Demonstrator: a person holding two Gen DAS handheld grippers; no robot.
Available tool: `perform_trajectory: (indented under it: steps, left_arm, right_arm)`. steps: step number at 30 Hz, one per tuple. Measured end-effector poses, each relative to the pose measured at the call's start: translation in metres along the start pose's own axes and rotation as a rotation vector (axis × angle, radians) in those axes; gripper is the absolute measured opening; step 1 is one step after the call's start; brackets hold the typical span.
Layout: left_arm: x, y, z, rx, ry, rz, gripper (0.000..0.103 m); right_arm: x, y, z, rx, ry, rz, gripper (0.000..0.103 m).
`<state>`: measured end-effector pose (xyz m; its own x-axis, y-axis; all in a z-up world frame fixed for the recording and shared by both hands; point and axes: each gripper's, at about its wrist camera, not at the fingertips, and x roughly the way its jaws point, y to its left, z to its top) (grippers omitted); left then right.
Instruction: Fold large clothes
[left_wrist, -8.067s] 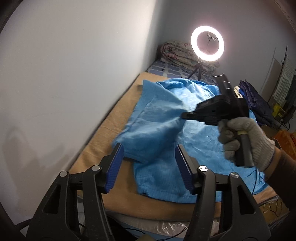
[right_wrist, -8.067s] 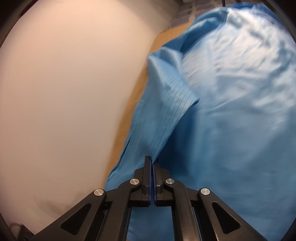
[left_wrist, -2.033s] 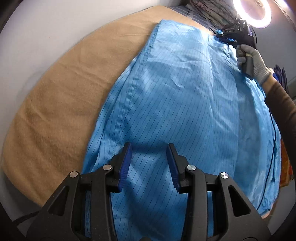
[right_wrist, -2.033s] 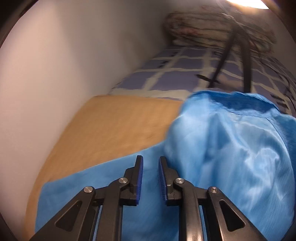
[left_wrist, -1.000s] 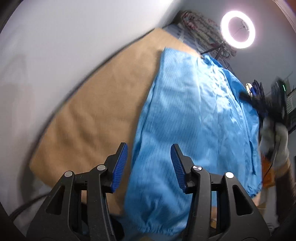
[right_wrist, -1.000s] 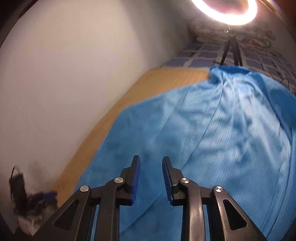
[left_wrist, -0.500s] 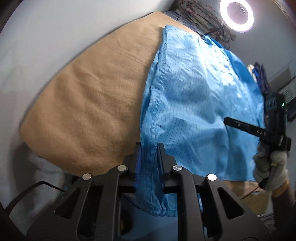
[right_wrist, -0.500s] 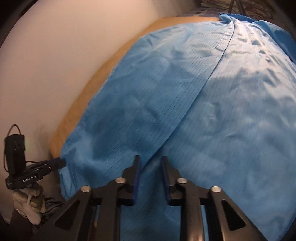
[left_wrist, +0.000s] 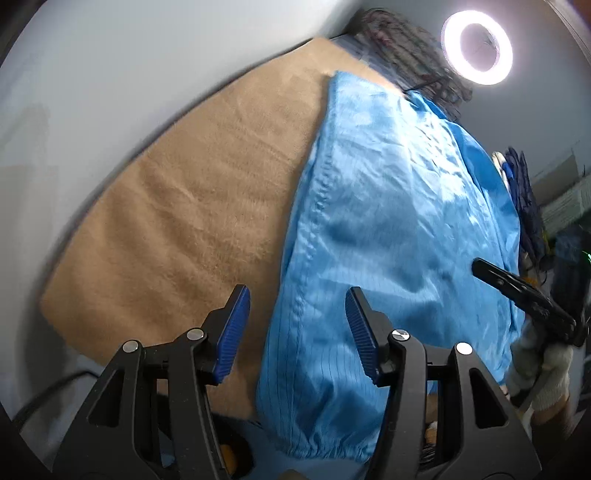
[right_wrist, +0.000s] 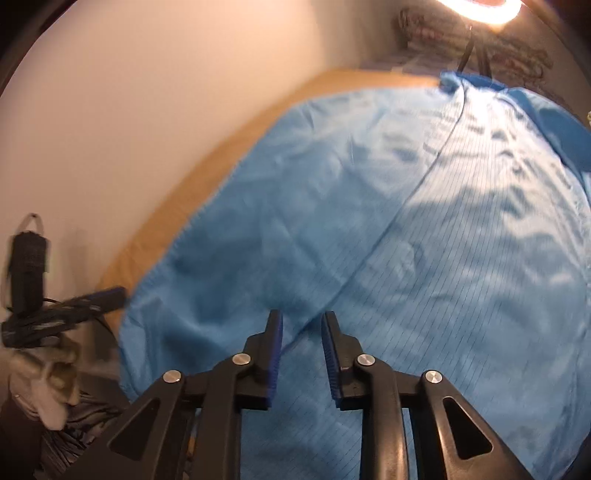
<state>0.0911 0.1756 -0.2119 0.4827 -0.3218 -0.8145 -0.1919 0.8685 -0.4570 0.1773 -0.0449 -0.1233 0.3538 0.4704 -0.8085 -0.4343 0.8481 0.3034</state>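
A large light-blue garment (left_wrist: 399, 221) lies spread lengthwise on a tan blanket (left_wrist: 184, 206), its cuffed hem hanging over the near edge. My left gripper (left_wrist: 297, 325) hovers over the garment's left seam edge; its jaws are opening and the pads touch no cloth. In the right wrist view the same garment (right_wrist: 424, 221) fills the frame. My right gripper (right_wrist: 301, 343) stands just above a long seam, jaws opening a narrow gap, with cloth below them but not pinched. Each gripper shows in the other's view: the right gripper (left_wrist: 524, 299) and the left gripper (right_wrist: 74, 306), each in a gloved hand.
A pale wall runs along the blanket's left side. A lit ring light (left_wrist: 478, 48) on a tripod and a folded quilt (left_wrist: 406, 44) stand at the far end. Dark blue clothes (left_wrist: 524, 192) are piled at the right. The bed's near edge drops off below the hem.
Half a second ago my left gripper was shut on the garment's left edge; it has let go and opened. The right gripper came back to the garment's near end and widened slightly.
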Motion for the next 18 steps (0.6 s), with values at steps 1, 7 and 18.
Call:
perform_trajectory:
  steps: [1, 7, 18]
  left_arm:
    - [0.004, 0.006, 0.001, -0.044, 0.013, -0.028, 0.055]
    - [0.015, 0.011, 0.005, -0.079, 0.026, -0.069, 0.036]
    - [-0.001, -0.001, 0.001, -0.03, -0.022, -0.08, 0.003]
  right_arm:
    - [-0.003, 0.002, 0.002, 0.0, -0.019, 0.001, 0.026]
    - [0.016, 0.024, 0.015, -0.02, -0.044, 0.019, 0.026]
    - [0.077, 0.047, 0.013, -0.031, 0.062, -0.033, 0.026]
